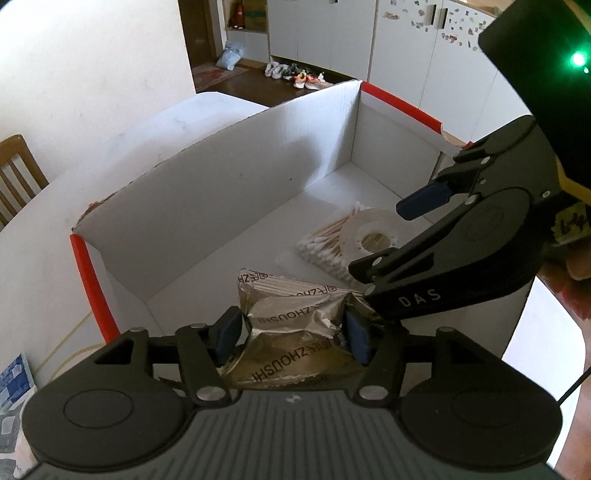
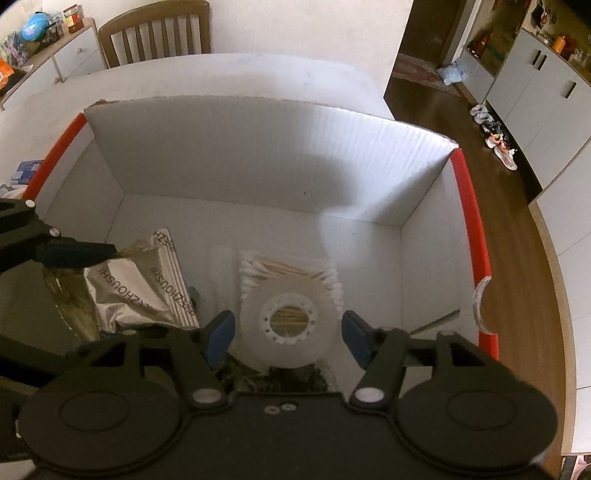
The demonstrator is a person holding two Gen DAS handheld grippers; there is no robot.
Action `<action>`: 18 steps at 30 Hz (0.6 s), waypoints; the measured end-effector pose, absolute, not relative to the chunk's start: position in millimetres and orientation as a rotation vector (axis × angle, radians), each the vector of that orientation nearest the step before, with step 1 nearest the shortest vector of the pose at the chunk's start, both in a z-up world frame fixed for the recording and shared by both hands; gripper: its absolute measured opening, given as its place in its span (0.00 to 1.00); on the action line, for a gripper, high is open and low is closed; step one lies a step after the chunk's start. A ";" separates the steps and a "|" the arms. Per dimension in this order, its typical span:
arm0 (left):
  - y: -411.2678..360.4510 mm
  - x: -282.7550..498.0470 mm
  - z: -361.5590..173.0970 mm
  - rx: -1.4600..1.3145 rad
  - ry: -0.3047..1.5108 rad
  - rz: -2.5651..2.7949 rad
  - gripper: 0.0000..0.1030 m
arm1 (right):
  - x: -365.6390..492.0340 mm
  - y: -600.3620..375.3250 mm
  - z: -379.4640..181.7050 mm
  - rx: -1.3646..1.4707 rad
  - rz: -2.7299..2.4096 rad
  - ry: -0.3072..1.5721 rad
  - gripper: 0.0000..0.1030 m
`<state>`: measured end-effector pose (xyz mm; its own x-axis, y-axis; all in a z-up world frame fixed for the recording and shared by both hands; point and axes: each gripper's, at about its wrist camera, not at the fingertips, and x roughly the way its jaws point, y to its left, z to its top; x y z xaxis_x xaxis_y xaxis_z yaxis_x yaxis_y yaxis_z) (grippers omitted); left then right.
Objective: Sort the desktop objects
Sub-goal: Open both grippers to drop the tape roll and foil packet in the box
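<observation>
A white cardboard box (image 1: pixel 221 192) with red-edged flaps stands on the table; it also shows in the right wrist view (image 2: pixel 258 162). My left gripper (image 1: pixel 291 334) is shut on a shiny gold-and-silver foil packet (image 1: pixel 295 332) and holds it over the box's near end. The packet also shows in the right wrist view (image 2: pixel 136 284), with the left gripper's blue finger (image 2: pixel 77 254) on it. My right gripper (image 2: pixel 286 338) is open above a white tape roll (image 2: pixel 290 323) that lies on a pack of cotton swabs (image 2: pixel 288 271) on the box floor. The jaws stand apart on either side of the roll.
A wooden chair (image 2: pixel 155 33) stands behind the white table (image 2: pixel 221 74). A blue-and-white packet (image 1: pixel 14 384) lies on the table left of the box. Cabinets and shoes (image 2: pixel 498 142) are on the floor to the right.
</observation>
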<state>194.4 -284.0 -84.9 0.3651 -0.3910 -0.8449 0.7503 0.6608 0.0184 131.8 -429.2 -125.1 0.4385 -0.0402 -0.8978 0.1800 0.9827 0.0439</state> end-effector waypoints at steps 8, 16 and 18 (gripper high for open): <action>-274.4 191.4 -75.6 0.388 0.924 -0.749 0.70 | 122.0 -431.3 -108.0 0.153 -0.135 1.063 0.67; -264.9 180.4 -60.1 0.352 0.890 -0.762 0.75 | 108.3 -434.6 -82.4 0.170 -0.129 0.998 0.74; -261.5 177.8 -56.6 0.346 0.879 -0.767 0.75 | 105.3 -434.9 -77.3 0.176 -0.133 0.986 0.74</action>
